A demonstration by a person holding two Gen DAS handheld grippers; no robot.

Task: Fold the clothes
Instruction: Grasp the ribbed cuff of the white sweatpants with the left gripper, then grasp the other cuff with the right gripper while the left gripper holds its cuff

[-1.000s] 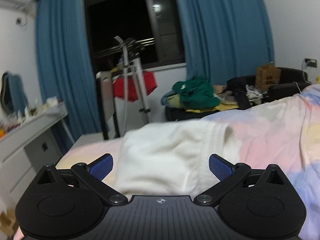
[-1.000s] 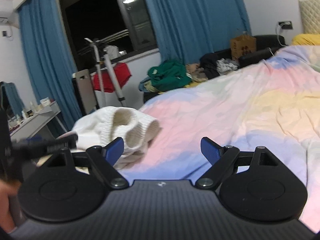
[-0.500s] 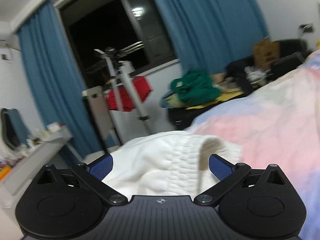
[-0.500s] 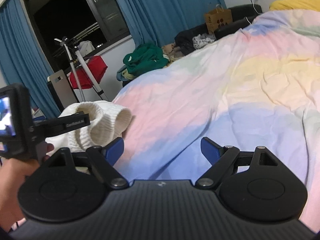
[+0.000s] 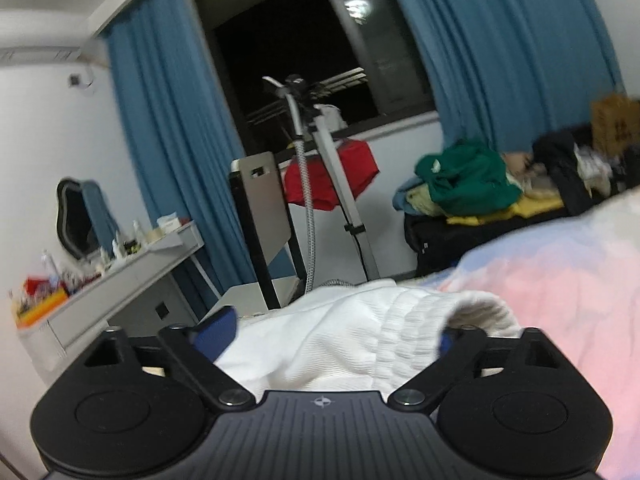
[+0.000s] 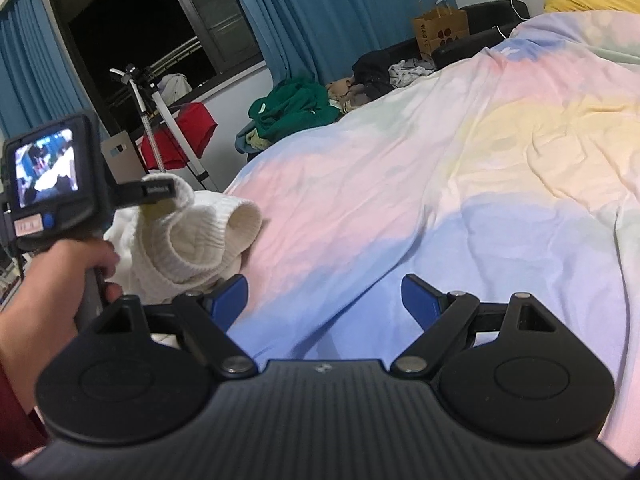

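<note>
While the jaws close:
left gripper [image 5: 332, 332]: around white sweater [image 5: 352, 344]
right gripper [image 6: 324, 300]: wide, empty, over bedspread [image 6: 460, 184]

Left gripper [image 5: 328, 332] closing — white sweater [image 5: 352, 340] btwn jaws

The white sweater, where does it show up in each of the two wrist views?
Left wrist: the white sweater fills the lower middle, between the closing jaws of the left gripper.
Right wrist: it lies at the left edge of the bed, at, left of the right gripper.
Shared landmark: the green clothes under the window.
</note>
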